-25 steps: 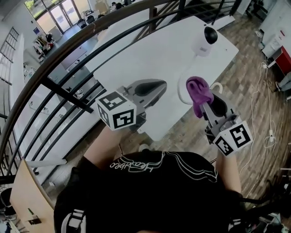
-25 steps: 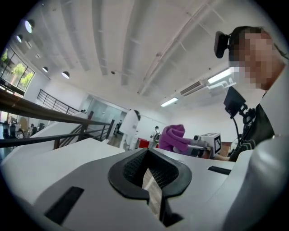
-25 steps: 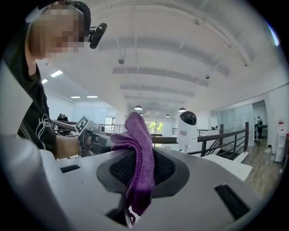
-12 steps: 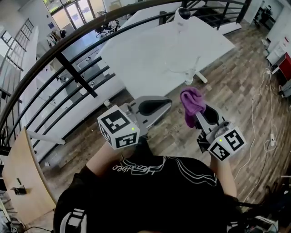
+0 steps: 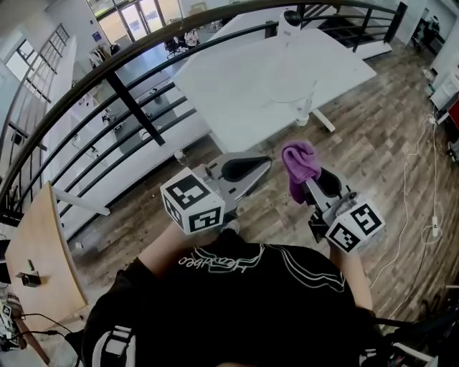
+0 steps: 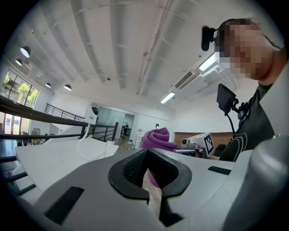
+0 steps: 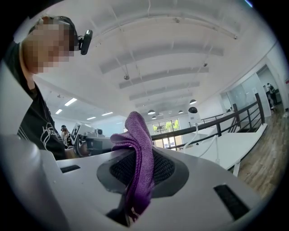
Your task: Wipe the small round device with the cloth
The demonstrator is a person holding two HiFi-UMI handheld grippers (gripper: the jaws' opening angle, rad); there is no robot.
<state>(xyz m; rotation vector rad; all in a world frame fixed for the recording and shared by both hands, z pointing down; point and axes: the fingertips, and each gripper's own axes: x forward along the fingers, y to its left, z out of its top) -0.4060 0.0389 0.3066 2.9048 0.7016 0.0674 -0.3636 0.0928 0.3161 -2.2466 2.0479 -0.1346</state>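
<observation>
Evidently the person has backed off: a second ago the purple cloth [image 5: 301, 162] hung over the near edge of the white table [image 5: 237, 79], and now both grippers sit short of that table, above the wooden floor. The small round device [image 5: 290, 20] stands untouched at the table's far edge, so wiping looks paused or finished. Both tools are drawn in to the chest, angled up toward the table. The left gripper [image 5: 247, 167] is closed and empty; the right gripper [image 5: 321, 184] pinches the cloth
</observation>
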